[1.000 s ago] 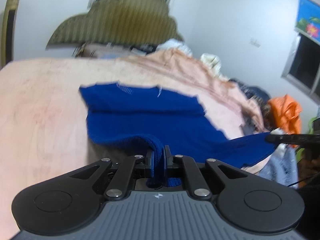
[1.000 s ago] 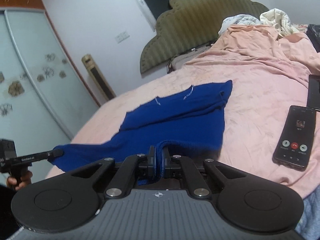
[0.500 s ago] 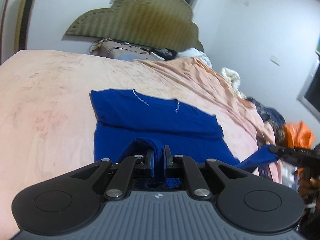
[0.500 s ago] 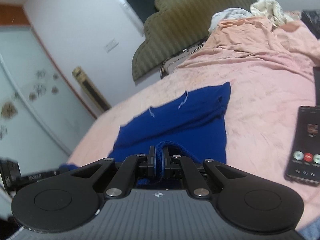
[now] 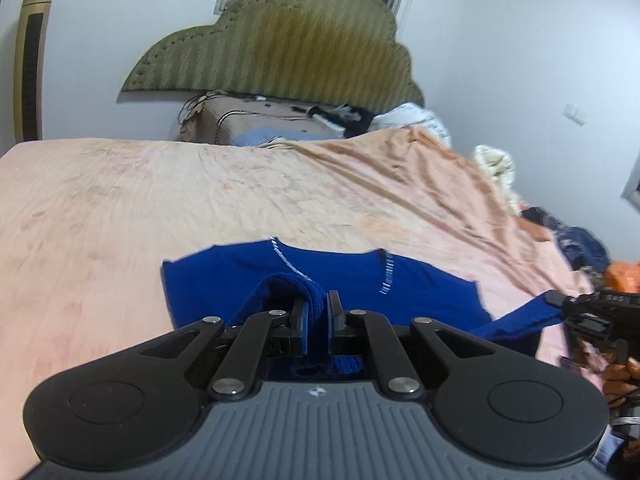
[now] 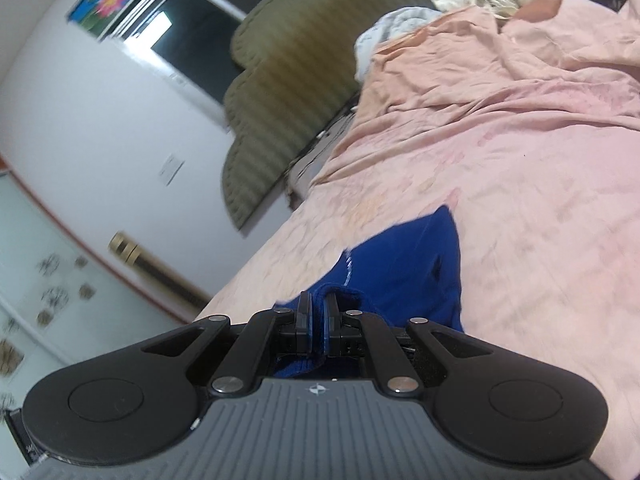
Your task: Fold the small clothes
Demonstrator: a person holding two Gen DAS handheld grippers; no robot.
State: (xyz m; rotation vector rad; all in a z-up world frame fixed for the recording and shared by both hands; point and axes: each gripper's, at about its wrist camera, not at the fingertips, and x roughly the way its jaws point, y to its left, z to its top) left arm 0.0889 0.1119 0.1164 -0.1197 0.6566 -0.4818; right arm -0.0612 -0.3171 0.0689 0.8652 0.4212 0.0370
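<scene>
Right hand-held gripper [image 6: 317,322] clamped on blue garment [image 6: 404,268], pink bedsheet [image 6: 520,208], olive headboard [image 6: 288,92]

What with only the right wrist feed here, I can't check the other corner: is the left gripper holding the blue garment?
Observer: Yes, the left gripper is shut on a bunched fold of the blue garment.
Operator: Does my gripper show in the left view?
Observer: Yes, the right gripper appears at that view's right edge, pinching a stretched corner of the garment.
Operator: Anything lying past it?
Observer: An orange cloth sits at the bed's right edge, just behind that gripper.
</scene>
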